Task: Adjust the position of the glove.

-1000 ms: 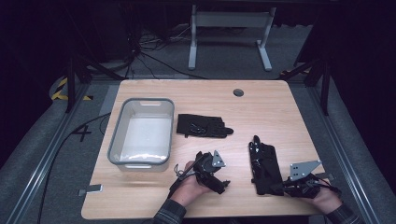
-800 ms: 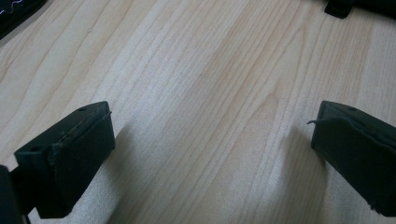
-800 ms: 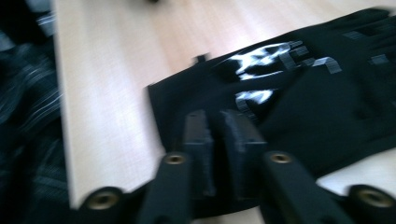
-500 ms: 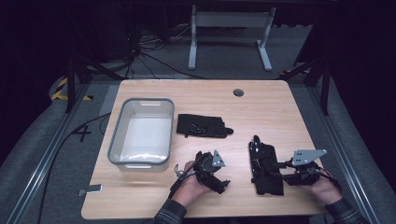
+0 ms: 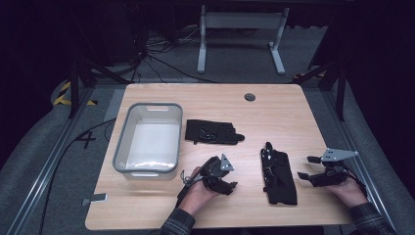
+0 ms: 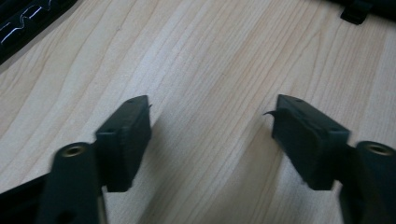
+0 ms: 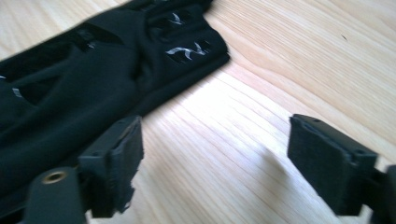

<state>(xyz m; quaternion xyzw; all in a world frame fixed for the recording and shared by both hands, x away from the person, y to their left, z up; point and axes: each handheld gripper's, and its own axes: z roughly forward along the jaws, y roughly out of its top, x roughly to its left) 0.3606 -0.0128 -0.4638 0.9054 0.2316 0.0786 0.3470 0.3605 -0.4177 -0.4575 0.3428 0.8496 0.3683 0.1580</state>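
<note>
Your high view looks down over the desk [image 5: 293, 107]; both gripper views skim it close, sharing the nearer glove [image 5: 280, 177] with the high view.

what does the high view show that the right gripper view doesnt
High view alone: the grey bin, a second black glove lying beside it, the left gripper and the whole table, with the right gripper seen from above, apart from the near glove.

Right gripper view alone: a close look along the right gripper, jaws apart after just opening, bare wood between them, plus the pale markings on the glove.

Both: the black glove lying flat on the wooden top.
</note>
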